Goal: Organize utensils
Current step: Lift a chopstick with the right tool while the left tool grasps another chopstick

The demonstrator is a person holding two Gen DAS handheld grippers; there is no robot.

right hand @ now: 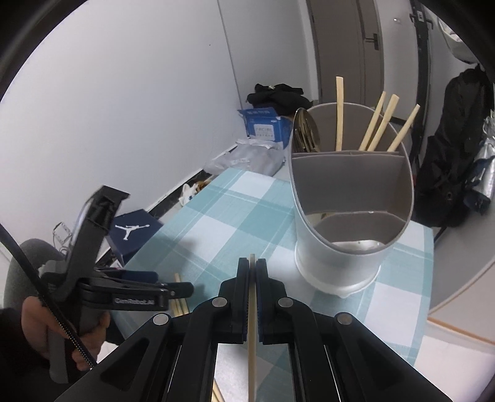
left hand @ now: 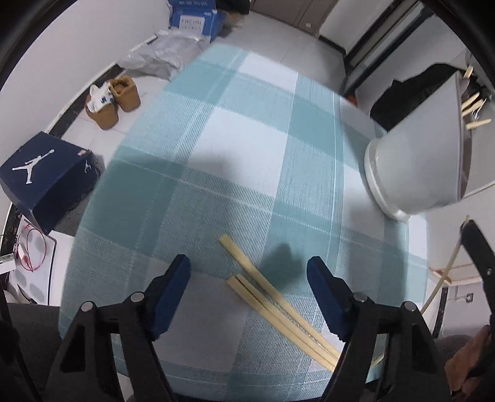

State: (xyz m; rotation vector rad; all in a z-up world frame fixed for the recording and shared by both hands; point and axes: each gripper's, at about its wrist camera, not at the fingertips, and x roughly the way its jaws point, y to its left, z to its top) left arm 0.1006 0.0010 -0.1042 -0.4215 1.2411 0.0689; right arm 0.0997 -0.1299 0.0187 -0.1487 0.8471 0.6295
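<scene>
Three pale wooden chopsticks (left hand: 278,304) lie on the checked teal tablecloth (left hand: 235,148), running toward the near right. My left gripper (left hand: 247,269) hangs over them, open, its blue pads (left hand: 173,287) on either side and not touching the wood. In the right wrist view the same gripper (right hand: 182,289) is held by a hand (right hand: 89,334) just above those chopsticks (right hand: 179,304). My right gripper (right hand: 252,269) is shut on a single chopstick (right hand: 252,334), short of the grey divided utensil holder (right hand: 349,235). Its back compartment holds several chopsticks (right hand: 380,126) and a spoon (right hand: 304,130).
The holder (left hand: 411,154) stands at the table's right side. On the floor to the left are a dark blue shoe box (left hand: 46,176), tan shoes (left hand: 114,102), plastic bags (left hand: 161,55) and a blue carton (left hand: 195,18). A black backpack (right hand: 454,148) stands behind the holder.
</scene>
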